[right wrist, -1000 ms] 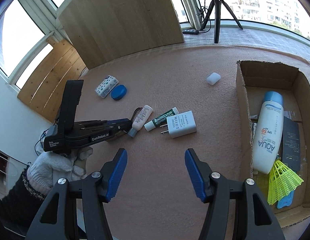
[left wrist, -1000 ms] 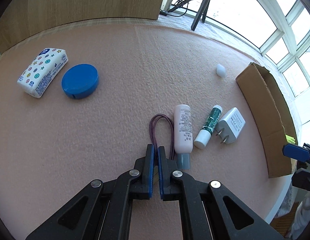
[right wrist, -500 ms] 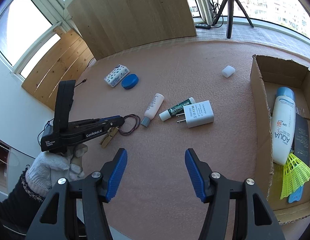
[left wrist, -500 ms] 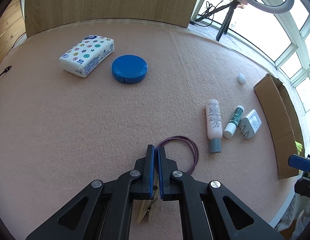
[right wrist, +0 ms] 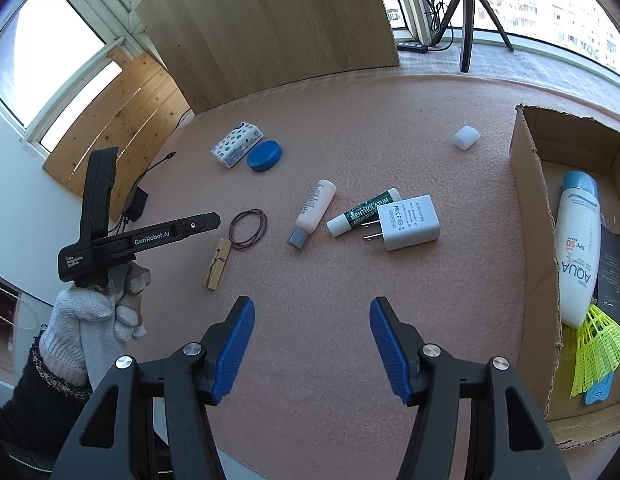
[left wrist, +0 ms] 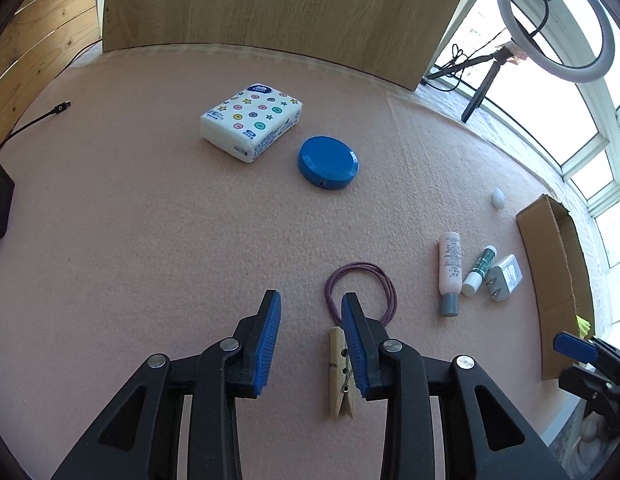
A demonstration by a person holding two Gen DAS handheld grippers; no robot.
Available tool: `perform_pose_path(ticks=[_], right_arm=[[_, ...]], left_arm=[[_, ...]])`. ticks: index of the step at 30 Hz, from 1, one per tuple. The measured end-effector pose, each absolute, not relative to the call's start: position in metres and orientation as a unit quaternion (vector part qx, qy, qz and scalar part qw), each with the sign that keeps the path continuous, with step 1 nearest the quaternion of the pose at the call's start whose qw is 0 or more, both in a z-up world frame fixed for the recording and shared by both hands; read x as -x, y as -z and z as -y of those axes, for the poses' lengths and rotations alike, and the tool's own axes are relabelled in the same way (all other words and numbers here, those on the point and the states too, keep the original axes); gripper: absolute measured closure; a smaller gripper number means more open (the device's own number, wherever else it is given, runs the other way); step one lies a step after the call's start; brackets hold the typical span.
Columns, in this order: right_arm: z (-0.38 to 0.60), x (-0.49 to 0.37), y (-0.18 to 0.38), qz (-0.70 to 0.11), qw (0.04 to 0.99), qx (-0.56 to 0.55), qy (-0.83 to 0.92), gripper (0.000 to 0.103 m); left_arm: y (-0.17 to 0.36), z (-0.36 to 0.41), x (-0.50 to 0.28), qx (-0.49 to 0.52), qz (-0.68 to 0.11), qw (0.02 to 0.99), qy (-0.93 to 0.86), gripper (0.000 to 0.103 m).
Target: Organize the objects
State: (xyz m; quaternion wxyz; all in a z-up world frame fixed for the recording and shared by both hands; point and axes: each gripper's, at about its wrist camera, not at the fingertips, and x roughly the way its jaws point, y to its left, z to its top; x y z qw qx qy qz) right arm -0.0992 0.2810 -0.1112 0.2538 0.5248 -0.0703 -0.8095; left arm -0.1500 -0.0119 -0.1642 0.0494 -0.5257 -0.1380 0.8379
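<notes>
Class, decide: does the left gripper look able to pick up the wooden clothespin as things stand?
Probably yes: the left gripper is open and empty, the clothespin lies just beside its right finger, nothing covering it.

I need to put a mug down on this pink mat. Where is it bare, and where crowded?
Bare: the wide stretch left of the tissue pack and blue round case, and the near strip before the right gripper. Crowded: around the hair tie, clothespin, pink bottle and charger beside the cardboard box.
</notes>
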Motion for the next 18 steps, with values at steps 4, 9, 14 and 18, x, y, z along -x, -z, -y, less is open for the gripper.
perform_pose_path(ticks=[4, 9, 14, 18], right_arm=[[-0.272, 0.116, 0.11, 0.065, 0.255, -0.52, 0.813, 0.047], [-0.255, 0.143, 0.11, 0.052, 0.261, -0.519, 0.812, 0.047], [-0.236, 0.169, 0.118, 0.043, 0.263, -0.531, 0.805, 0.047], [-0.22, 0.185, 0.131, 0.036, 0.264, -0.546, 0.794, 0.047]], left_arm=[[0.166, 0.005, 0.132, 0.535, 0.14, 0.067, -0.831, 0.064], [0.175, -0.014, 0.118, 0.547, 0.123, 0.073, -0.825, 0.064], [0.179, -0.017, 0.114, 0.55, 0.12, 0.068, -0.823, 0.064], [0.18, -0.016, 0.112, 0.553, 0.119, 0.069, -0.822, 0.064]])
